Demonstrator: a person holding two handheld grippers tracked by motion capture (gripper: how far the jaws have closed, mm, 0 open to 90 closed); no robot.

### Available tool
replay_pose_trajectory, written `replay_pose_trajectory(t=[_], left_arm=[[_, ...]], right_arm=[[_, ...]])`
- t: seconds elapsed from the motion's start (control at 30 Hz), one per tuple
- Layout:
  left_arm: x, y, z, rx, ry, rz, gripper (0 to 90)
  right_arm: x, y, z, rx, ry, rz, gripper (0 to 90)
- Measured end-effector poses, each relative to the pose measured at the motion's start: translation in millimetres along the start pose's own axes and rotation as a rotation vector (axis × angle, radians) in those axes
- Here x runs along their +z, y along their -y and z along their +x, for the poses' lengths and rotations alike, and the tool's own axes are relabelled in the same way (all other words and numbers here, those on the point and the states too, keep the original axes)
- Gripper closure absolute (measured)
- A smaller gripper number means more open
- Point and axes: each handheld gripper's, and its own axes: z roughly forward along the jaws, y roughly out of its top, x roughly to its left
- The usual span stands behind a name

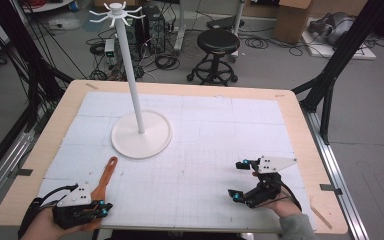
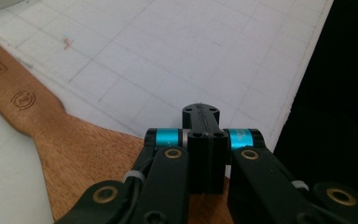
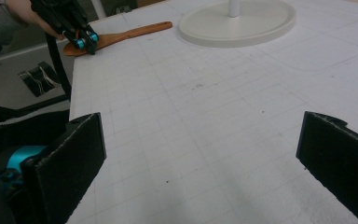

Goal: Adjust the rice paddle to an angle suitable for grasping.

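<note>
So we've got the wooden spatula (image 1: 105, 181) lying at the lower left of the high view, handle pointing up toward the round base of the white stand (image 1: 141, 135), wide end at the near table edge. Our left gripper (image 1: 101, 210) sits right over that wide end with its jaws fully closed together; in the left gripper view the spatula (image 2: 74, 154) runs under them, not between them. Our right gripper (image 1: 239, 181) is at the lower right, well apart from the spatula, jaws wide open over the bare white mat (image 1: 205, 150), holding nothing.
</note>
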Motion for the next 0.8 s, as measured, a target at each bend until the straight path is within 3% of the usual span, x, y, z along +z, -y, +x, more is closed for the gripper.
replay_pose_trajectory(t=[0.07,0.2,0.37,0.6,0.8], left_arm=[[1.0,-2.7,-0.8,0.011,0.001,0.01,89.7],[-1.2,-13.0,3.9,0.03,-0.007,-0.037,89.7],[-7.2,-20.8,26.2,0.016,-0.098,-0.077,89.7],[-15.2,-19.1,64.4,-0.056,-0.19,-0.097,89.7],[-4.8,-16.8,91.5,-0.136,-0.21,-0.069,89.6]], right_arm=[[0.4,0.0,0.1,0.002,-0.001,0.005,0.0],[0.6,-0.1,0.5,0.0,0.0,0.006,0.0],[2.3,0.2,-0.8,-0.003,-0.005,0.012,0.0],[1.3,-0.2,-0.4,0.001,-0.002,0.0,0.0],[2.7,0.1,0.4,-0.002,-0.006,0.01,0.0]])
